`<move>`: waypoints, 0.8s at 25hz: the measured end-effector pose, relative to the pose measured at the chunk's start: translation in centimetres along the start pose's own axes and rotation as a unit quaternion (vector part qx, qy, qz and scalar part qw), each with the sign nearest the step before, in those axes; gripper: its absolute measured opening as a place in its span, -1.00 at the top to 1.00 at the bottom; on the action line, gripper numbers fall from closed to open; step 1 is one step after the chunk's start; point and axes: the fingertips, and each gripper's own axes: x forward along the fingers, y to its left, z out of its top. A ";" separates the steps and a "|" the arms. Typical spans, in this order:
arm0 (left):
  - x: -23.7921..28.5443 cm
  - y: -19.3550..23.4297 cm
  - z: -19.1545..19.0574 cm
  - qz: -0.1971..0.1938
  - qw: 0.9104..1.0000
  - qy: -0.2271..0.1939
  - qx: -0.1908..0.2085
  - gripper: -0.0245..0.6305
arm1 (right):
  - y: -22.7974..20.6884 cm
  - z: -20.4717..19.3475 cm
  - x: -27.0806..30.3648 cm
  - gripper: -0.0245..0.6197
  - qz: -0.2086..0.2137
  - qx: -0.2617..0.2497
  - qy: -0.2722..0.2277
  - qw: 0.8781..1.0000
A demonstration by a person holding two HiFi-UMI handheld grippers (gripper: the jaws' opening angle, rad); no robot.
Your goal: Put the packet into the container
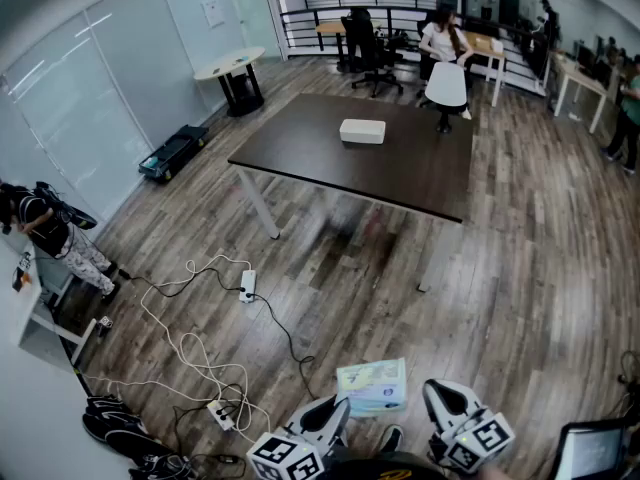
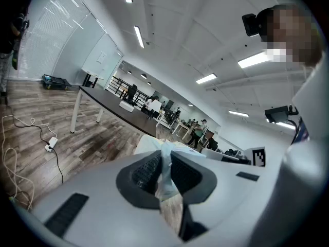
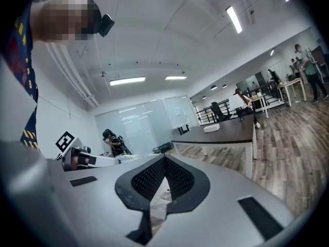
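A pale green and white packet [image 1: 372, 385] hangs low at the bottom of the head view, over the wooden floor. My left gripper [image 1: 338, 408] is shut on its left edge; in the left gripper view the packet's thin edge [image 2: 165, 176] is pinched between the dark pads of the left gripper [image 2: 163, 157]. My right gripper [image 1: 440, 396] is just right of the packet, apart from it, and in the right gripper view the right gripper [image 3: 164, 159] is shut with nothing between its tips. The white rectangular container [image 1: 362, 130] sits on a dark table [image 1: 410, 173] far ahead.
White cables and power strips [image 1: 247, 286] trail over the floor at the left front. A person [image 1: 50, 230] stands at the left wall, another [image 1: 445, 43] sits beyond the table. A round side table [image 1: 232, 68] stands at back left, a laptop [image 1: 595, 453] at bottom right.
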 end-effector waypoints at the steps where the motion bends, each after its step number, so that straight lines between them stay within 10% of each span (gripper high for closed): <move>1: -0.6 -0.1 0.1 -0.001 1.000 -0.001 0.001 0.79 | 0.5 0.0 -0.3 0.90 -0.002 -0.002 0.000 1.000; 16: -5.4 1.8 1.3 -0.002 1.000 -0.021 0.016 0.79 | 7.0 -0.9 -0.5 0.89 0.015 0.006 -0.014 1.000; 20: -5.1 1.7 3.0 -0.001 0.999 -0.044 0.022 0.79 | 7.8 -0.4 0.0 0.50 0.031 -0.002 -0.011 0.999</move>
